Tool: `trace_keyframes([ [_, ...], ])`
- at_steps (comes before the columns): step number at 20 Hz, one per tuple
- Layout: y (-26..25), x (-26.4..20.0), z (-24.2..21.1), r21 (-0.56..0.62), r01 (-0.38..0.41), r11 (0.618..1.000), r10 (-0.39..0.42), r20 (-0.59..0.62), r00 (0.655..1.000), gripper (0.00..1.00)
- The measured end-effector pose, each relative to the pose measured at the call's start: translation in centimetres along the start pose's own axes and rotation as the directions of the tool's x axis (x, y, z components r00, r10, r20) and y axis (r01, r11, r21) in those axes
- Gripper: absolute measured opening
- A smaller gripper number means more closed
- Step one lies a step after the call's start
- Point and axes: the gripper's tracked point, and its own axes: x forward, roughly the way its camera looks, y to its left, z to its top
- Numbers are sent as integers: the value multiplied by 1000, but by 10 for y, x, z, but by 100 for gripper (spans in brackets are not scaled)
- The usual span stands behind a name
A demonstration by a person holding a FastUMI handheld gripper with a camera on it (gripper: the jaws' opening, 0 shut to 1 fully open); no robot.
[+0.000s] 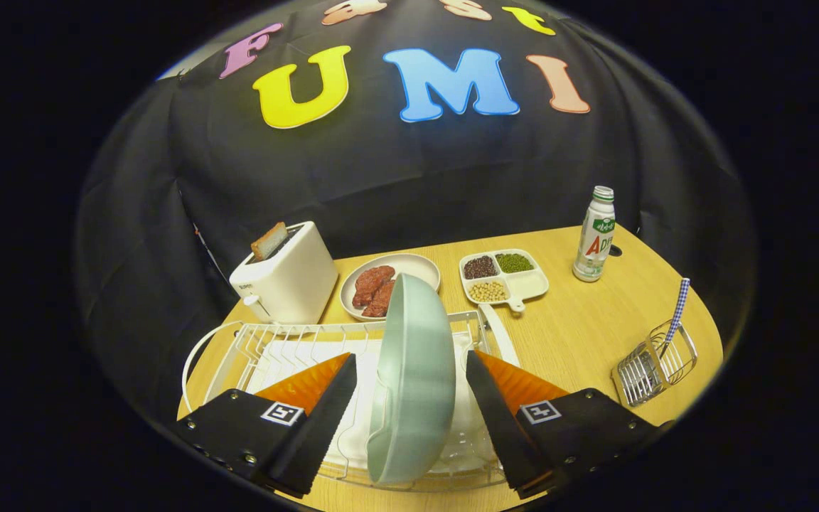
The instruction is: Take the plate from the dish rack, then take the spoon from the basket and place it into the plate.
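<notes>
On the wooden table (580, 320), a white toaster (287, 274) with a slice of bread sticking up stands at about ten o'clock from the gripper (411, 370), and just right of it a plate of red meat (389, 284) sits at twelve, beyond the white wire dish rack (260, 345). The pale green plate (413, 377) stands on edge in the rack between the gripper's spread fingers, which do not touch it. A divided dish of beans (503, 276) lies at one o'clock, a bottle (594, 235) at two, and at three the wire basket (655, 363) holds the checked-handled spoon (677, 313).

Plate (413, 377) stands on edge in dish rack (239, 340). Gripper (411, 378) fingers spread wide, one each side, not touching it.
</notes>
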Motion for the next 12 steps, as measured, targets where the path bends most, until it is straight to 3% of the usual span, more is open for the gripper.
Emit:
trace_keyframes([
  [3,4,12,-15,14,-26,1000,27,-70,997,77],
  [5,5,16,-18,19,-28,999,29,-89,996,76],
  [7,-1,15,-17,23,1,1000,1,-98,995,44],
  [12,-18,11,-8,34,120,992,-117,-86,989,35],
])
